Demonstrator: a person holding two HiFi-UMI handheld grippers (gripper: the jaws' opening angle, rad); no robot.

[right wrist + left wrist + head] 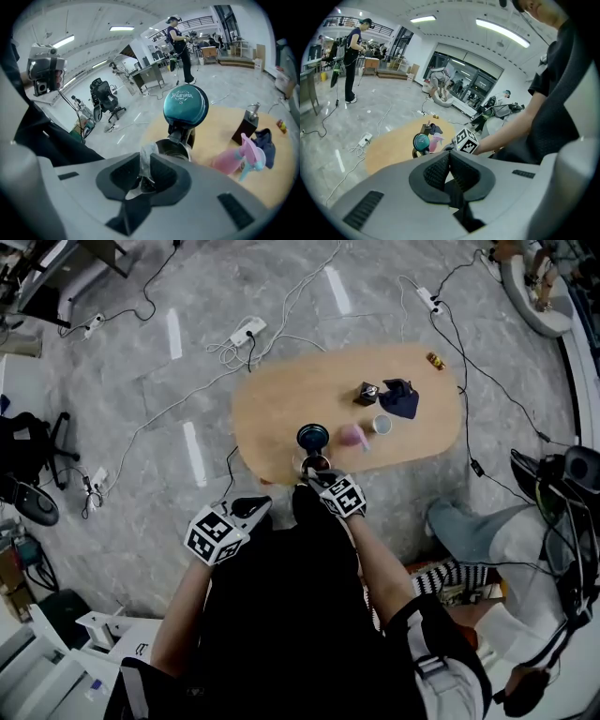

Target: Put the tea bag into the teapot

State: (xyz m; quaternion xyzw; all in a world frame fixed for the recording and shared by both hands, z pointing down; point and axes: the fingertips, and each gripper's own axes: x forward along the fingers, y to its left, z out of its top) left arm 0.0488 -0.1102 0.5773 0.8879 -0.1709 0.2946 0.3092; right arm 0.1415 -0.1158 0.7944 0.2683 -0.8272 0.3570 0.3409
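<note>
The teapot (174, 146) stands near the front edge of the oval wooden table (272, 418), its teal lid (185, 107) tipped up and the mouth open. My right gripper (145, 164) is shut on a pale tea bag (146, 157), whose top sticks up between the pads just short of the pot's rim. In the head view the right gripper (316, 480) sits right at the teapot (315, 463). My left gripper (259, 506) hangs off the table's front edge, to the left of the pot. Its jaws (450, 161) meet at the tips with nothing between them.
A pink spray bottle (236, 159), a dark pump bottle (247, 123) and a dark blue cloth (265, 138) lie beyond the pot on the right. A white cup (382, 425) stands by them. Cables and power strips (246, 331) cross the floor. A seated person's legs (478, 531) are at the right.
</note>
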